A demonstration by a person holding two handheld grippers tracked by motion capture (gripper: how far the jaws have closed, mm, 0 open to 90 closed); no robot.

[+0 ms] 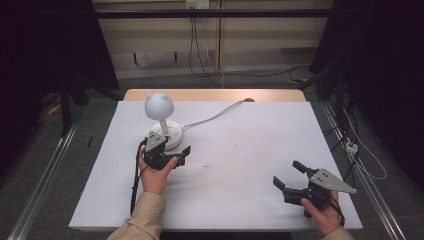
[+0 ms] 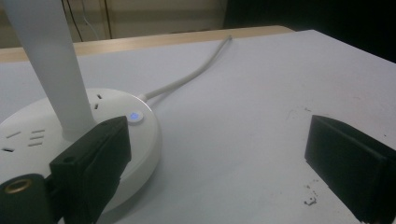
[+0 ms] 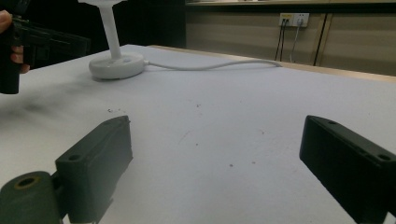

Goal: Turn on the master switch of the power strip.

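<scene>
Covering most of the scene: surface (image 1: pixel 240 165), white sheet over a wooden top, bare apart from a few dark specks near the middle.

Lamp (image 1: pixel 159 106): white, round head with two small ears, on a slim stem rising from a disc base (image 2: pixel 149 135). Stands upright at the far left of the surface. Base carries socket slots on top and a small button (image 2: pixel 135 116) at its rim, glowing blue in the left gripper view. Head looks unlit from above, though this is hard to judge.

Cord (image 1: pixel 215 116): white, runs from the base toward the far edge of the surface.

Left gripper (image 1: pixel 167 155): held at the near side of the base, jaws spread wide, grasping nothing. One jaw sits over the base rim just beside the button; whether it touches the base cannot be told. The other jaw hangs over bare surface.

Right gripper (image 1: pixel 290 176): near the right front corner, well apart from the lamp, jaws spread wide, empty.

Status, as judged: work appears to be pressing the button to switch the lamp. Approach is made; the press itself looks not yet done, since the jaw is beside the button, not on it. Left to do: shift onto the button, press, withdraw.
</scene>
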